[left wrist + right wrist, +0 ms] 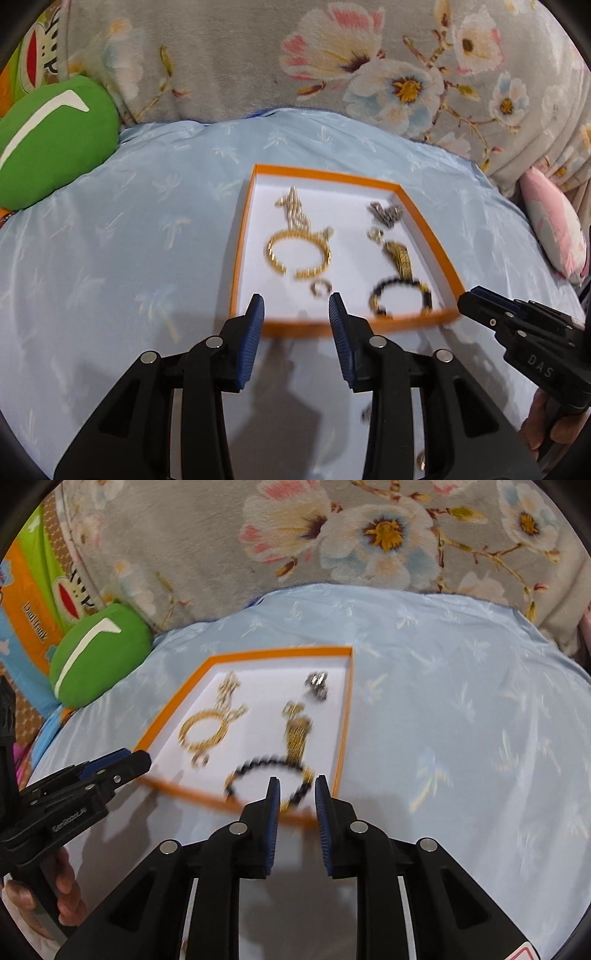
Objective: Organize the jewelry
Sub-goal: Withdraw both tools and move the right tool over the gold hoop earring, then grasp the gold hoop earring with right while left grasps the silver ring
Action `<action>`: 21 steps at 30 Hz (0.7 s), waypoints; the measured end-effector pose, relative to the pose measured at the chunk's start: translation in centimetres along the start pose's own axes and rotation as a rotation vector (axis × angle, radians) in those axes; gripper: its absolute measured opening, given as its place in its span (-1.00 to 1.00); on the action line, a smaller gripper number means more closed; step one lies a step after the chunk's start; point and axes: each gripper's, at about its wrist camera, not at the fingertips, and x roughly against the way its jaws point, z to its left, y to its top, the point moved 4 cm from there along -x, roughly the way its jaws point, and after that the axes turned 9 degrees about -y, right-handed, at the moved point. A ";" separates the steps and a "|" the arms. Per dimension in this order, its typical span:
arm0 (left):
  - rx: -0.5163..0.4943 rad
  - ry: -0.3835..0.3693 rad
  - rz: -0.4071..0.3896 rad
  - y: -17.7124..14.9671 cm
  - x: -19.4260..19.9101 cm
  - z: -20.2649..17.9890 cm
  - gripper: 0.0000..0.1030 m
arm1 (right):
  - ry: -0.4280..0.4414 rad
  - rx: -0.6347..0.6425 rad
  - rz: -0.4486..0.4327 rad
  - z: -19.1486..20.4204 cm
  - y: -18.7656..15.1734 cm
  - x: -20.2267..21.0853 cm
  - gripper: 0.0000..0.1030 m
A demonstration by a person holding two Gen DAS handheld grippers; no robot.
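Both grippers open and empty: left gripper (296, 312) over the tray's (428, 225) near rim, small ring (320, 287) just beyond its fingers (256, 314); right gripper (296, 794) at the near right corner, black bead bracelet (258, 771) just ahead, partly hidden behind its fingers (274, 794). Lying inside the tray on the blue bed (129, 229): gold bangle (298, 254), gold chain (293, 210), silver piece (386, 214).
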 end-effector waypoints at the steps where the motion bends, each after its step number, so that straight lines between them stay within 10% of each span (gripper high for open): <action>1: -0.007 0.006 0.004 -0.7 0.4 -0.2 -0.32 | 0.000 0.014 0.003 0.4 -1.0 0.7 -0.59; 21: 0.043 0.037 0.066 -7.7 4.1 -0.5 -0.32 | 0.034 0.142 0.058 5.7 -8.8 3.7 -0.47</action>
